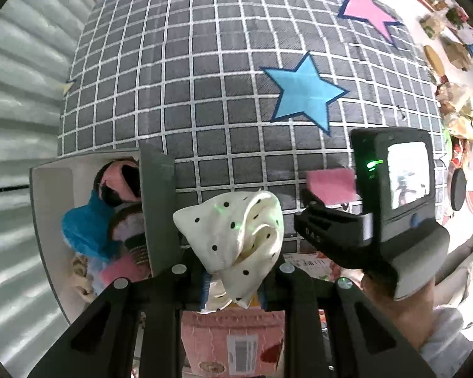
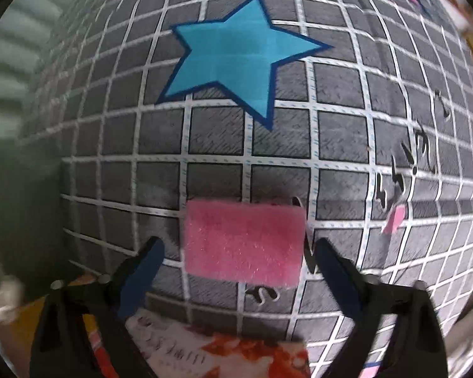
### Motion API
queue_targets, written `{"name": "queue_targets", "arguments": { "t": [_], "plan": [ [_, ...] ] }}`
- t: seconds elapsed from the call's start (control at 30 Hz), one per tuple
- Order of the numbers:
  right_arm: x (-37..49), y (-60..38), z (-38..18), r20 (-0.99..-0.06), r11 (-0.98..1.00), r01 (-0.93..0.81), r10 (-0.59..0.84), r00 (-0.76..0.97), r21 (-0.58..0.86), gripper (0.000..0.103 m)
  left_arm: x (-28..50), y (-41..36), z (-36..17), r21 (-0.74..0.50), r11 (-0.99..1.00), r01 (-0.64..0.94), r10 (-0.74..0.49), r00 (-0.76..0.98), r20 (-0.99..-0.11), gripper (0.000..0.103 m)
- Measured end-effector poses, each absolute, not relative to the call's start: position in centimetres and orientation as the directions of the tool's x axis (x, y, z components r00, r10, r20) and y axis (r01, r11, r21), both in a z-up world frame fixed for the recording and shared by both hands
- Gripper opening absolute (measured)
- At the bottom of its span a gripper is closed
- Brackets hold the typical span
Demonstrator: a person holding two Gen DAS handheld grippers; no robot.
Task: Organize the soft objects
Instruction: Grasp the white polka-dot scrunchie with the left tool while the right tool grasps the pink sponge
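Observation:
My left gripper (image 1: 233,278) is shut on a cream cloth with black dots (image 1: 236,223), which hangs bunched above the grey checked mat (image 1: 205,78). A pink sponge (image 2: 242,242) lies flat on the mat. My right gripper (image 2: 236,252) points down over the sponge, its fingers (image 2: 145,261) standing on either side of it, open and not pressing. In the left wrist view the right gripper's body (image 1: 394,189) hides part of the sponge (image 1: 331,186). To the left stands a white box (image 1: 47,173) holding a blue cloth (image 1: 85,226), a pink-and-black soft item (image 1: 119,182) and another pink sponge (image 1: 123,271).
The mat carries a blue star (image 1: 302,91) and a pink star (image 1: 365,9). Printed packages (image 1: 233,343) lie at its near edge. Cluttered goods (image 1: 457,110) line the right side. A ribbed pale wall (image 1: 12,94) runs along the left.

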State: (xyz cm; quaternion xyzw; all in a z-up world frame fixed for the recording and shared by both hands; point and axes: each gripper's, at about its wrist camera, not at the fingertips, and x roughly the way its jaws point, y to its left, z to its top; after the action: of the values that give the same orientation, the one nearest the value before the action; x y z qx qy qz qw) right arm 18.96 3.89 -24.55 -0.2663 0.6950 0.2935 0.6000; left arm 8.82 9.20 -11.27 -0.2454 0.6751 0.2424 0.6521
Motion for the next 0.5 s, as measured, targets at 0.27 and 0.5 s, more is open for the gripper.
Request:
{"name": "queue_targets", "arguments": {
  "t": [0.27,0.5],
  "plan": [
    [20.1,0.7,-22.8,-0.987,0.712,-0.686,0.061,-0.152,0.149,0.071,10.8,7.5,-8.1,-0.025,0.794,-0.608,0.012,0.058,-0.998,0.025],
    [23.6,-5.6,-19.0,-0.979,0.780,-0.593,0.138,-0.147,0.199,0.071,12.3,3.8,-7.7,-0.067,0.846,-0.530,0.000,0.125,-0.992,0.025]
  ]
}}
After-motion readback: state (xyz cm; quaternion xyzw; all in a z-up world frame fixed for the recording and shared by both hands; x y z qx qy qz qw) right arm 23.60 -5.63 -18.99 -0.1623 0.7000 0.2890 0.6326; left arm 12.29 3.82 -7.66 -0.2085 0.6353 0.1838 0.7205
